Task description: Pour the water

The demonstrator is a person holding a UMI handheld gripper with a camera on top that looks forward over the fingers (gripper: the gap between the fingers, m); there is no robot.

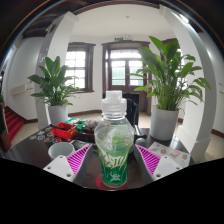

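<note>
Clear plastic water bottle with green label and white cap (114,145) stands upright at lower centre of the frame, between the 2 fingers of the gripper (113,160). Magenta pads (80,155) sit close on each side; cannot tell whether they press the bottle or leave a gap. Dark tabletop (35,150) underneath. White cup (61,150) lower left, red object (65,130) behind it. 2 potted leafy plants (165,80) left and right, windows (125,65) at upper centre.
</note>
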